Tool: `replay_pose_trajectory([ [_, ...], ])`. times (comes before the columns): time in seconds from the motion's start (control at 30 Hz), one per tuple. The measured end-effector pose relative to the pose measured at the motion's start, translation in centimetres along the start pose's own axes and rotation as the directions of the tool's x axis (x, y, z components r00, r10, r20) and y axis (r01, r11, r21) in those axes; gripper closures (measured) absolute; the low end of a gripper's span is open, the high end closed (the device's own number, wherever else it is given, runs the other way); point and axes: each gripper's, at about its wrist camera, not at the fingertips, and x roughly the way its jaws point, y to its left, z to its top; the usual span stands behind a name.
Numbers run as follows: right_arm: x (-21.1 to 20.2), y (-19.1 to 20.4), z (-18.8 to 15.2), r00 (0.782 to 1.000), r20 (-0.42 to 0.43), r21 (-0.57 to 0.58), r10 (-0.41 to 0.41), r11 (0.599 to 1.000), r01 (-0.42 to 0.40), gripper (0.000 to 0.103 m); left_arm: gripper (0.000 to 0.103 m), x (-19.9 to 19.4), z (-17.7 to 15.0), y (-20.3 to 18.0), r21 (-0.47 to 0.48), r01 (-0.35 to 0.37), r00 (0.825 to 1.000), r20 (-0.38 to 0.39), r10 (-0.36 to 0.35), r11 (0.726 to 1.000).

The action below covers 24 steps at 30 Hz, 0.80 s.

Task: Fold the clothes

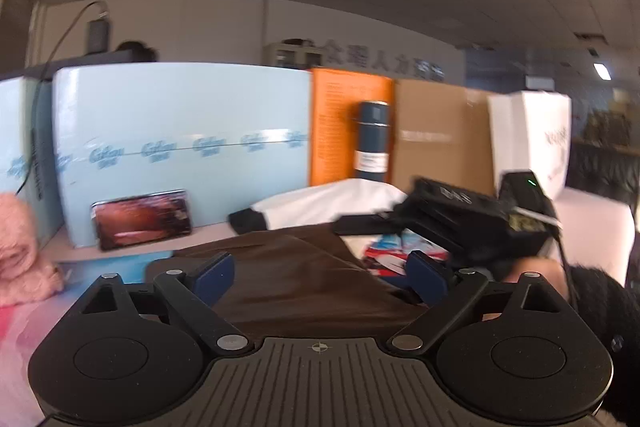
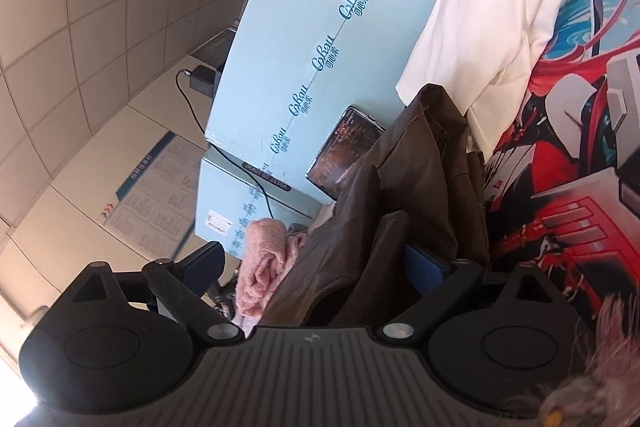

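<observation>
Left wrist view: left gripper [image 1: 320, 273] spread wide, brown garment [image 1: 296, 267] lying between its fingers at 12 o'clock (untouched); right gripper [image 2: 316, 259] also agape, brown cloth draped between.

Left wrist view: the right gripper [image 1: 476, 223] is motion-blurred and its fingers cannot be made out. The wall lettering [image 1: 384, 61] is too blurred to read. The pink knit garment [image 1: 20, 251] is cut by the left edge. Right wrist view: the brown garment [image 2: 384, 211] covers the right gripper's right finger and hides the lower corner of the phone [image 2: 344, 151]. The white garment [image 2: 492, 11] runs off the top edge.
</observation>
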Motion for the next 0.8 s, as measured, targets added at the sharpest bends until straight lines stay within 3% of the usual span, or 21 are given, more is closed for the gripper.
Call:
replay_pose_trajectory([
  [0.03, 0.2, 0.4, -0.1, 1.0, -0.004, -0.032, -0.023, 0.999, 0.023, 0.017, 0.001, 0.5, 0.1, 1.9, -0.034, -0.018, 1.0, -0.025, 0.018, 0.999],
  [0.1, 0.6, 1.2, -0.4, 0.998, -0.01, -0.098, -0.068, 0.993, 0.067, 0.05, 0.001, 1.7, 0.1, 5.4, -0.098, -0.04, 0.996, -0.081, 0.033, 0.994],
  [0.2, 1.1, 2.4, -0.9, 0.99, -0.013, -0.195, -0.137, 0.972, 0.132, 0.079, 0.002, 3.8, -0.9, 8.6, -0.183, 0.011, 0.981, -0.188, -0.046, 0.983],
  [0.3, 1.5, 3.7, -1.2, 0.98, -0.005, -0.288, -0.198, 0.939, 0.188, 0.092, 0.001, 4.5, -2.3, 9.6, -0.241, 0.103, 0.967, -0.204, -0.154, 0.965],
  [0.43, 1.6, 5.2, 0.0, 0.961, 0.035, -0.384, -0.275, 0.884, 0.267, 0.092, 0.001, 5.0, -3.3, 9.0, -0.209, 0.16, 0.95, -0.231, -0.208, 0.965],
  [0.53, 1.9, 4.7, 0.5, 0.927, 0.043, -0.41, -0.371, 0.84, 0.355, 0.087, 0.0, 5.1, -3.4, 8.5, -0.183, 0.169, 0.946, -0.246, -0.211, 0.968],
  [0.6, 1.6, 4.5, 0.5, 0.908, 0.07, -0.399, -0.413, 0.823, 0.405, 0.068, 0.0, 5.0, -3.5, 8.5, -0.179, 0.167, 0.946, -0.246, -0.209, 0.969],
  [0.63, 1.0, 4.4, 0.4, 0.904, 0.088, -0.385, -0.419, 0.822, 0.419, 0.066, 0.0, 4.9, -3.5, 8.6, -0.184, 0.169, 0.947, -0.243, -0.211, 0.968],
  [0.7, -0.7, 4.7, 0.1, 0.909, 0.114, -0.343, -0.401, 0.842, 0.415, 0.046, 0.0, 4.8, -3.5, 8.8, -0.196, 0.173, 0.947, -0.236, -0.217, 0.965],
  [0.8, -3.3, 6.0, -1.5, 0.916, 0.138, -0.311, -0.377, 0.861, 0.402, 0.031, 0.0, 4.6, -3.5, 9.1, -0.21, 0.175, 0.948, -0.227, -0.222, 0.962],
])
